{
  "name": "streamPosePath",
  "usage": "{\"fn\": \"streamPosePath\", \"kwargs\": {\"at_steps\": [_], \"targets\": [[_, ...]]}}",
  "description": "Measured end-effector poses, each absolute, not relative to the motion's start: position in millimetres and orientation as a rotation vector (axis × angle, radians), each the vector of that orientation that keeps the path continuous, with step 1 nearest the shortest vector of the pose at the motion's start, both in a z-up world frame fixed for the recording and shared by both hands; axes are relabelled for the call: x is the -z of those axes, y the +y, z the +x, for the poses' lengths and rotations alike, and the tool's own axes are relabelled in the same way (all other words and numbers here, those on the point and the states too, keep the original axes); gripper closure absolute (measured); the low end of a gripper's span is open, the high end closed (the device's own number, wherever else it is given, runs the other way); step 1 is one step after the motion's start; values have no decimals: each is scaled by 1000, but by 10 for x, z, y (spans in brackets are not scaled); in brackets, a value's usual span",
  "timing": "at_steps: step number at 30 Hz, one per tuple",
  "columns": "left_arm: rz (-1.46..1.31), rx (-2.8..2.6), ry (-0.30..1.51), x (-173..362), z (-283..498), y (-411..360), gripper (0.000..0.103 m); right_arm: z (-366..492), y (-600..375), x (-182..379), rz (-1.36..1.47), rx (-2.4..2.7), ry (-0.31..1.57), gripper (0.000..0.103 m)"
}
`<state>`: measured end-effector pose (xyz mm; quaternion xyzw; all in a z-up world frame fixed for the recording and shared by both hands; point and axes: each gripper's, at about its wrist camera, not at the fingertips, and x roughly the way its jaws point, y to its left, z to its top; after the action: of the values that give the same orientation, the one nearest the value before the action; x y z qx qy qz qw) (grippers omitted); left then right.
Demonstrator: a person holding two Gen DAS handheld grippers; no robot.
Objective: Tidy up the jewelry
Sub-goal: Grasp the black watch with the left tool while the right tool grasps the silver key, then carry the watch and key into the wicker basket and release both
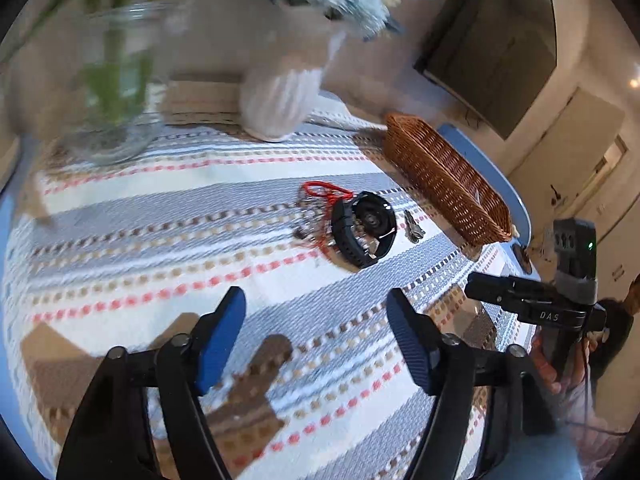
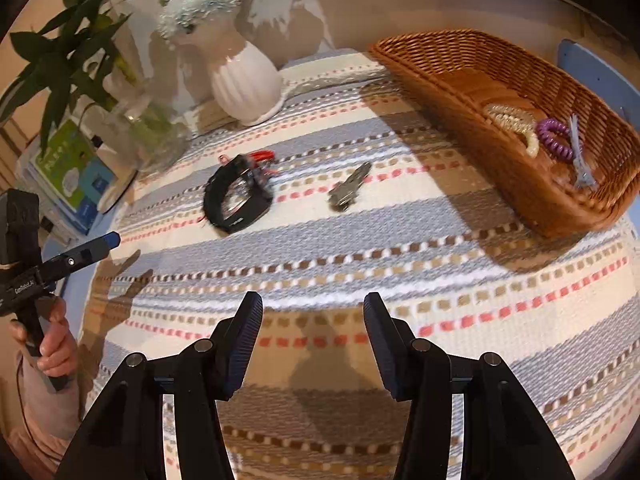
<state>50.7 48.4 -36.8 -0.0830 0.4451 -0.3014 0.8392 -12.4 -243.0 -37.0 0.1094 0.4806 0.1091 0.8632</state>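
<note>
A black wristwatch (image 1: 364, 232) lies on the striped cloth beside a red cord bracelet (image 1: 324, 192) and a small silver clip (image 1: 413, 227). In the right wrist view the watch (image 2: 236, 200) lies left of the silver clip (image 2: 350, 192), with the red cord (image 2: 262, 157) behind it. A brown wicker basket (image 2: 472, 132) at the right holds a pearl bracelet (image 2: 514, 124), a purple coil tie (image 2: 554, 138) and a pale clip (image 2: 580, 160). My left gripper (image 1: 316, 320) is open and empty, short of the watch. My right gripper (image 2: 312, 320) is open and empty above bare cloth.
A white ribbed vase (image 2: 244, 80) with flowers and a glass jar (image 2: 148, 136) with green stems stand at the back. Books (image 2: 72, 172) are stacked at the left edge. The basket (image 1: 444, 180) shows at the right in the left wrist view.
</note>
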Motion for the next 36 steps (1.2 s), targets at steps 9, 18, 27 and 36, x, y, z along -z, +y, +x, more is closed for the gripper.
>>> {"fn": "streamPosePath", "kwargs": {"at_steps": [9, 18, 27, 36], "targets": [[-180, 602, 1020, 485, 892, -197, 45, 393, -2465, 339, 168, -157, 1007, 49], [-41, 511, 1006, 644, 931, -494, 66, 848, -2252, 558, 94, -65, 1021, 50], [5, 480, 946, 637, 907, -529, 88, 717, -2019, 599, -98, -37, 967, 80], [62, 593, 977, 486, 421, -316, 92, 97, -2249, 489, 9, -170, 1015, 80]]}}
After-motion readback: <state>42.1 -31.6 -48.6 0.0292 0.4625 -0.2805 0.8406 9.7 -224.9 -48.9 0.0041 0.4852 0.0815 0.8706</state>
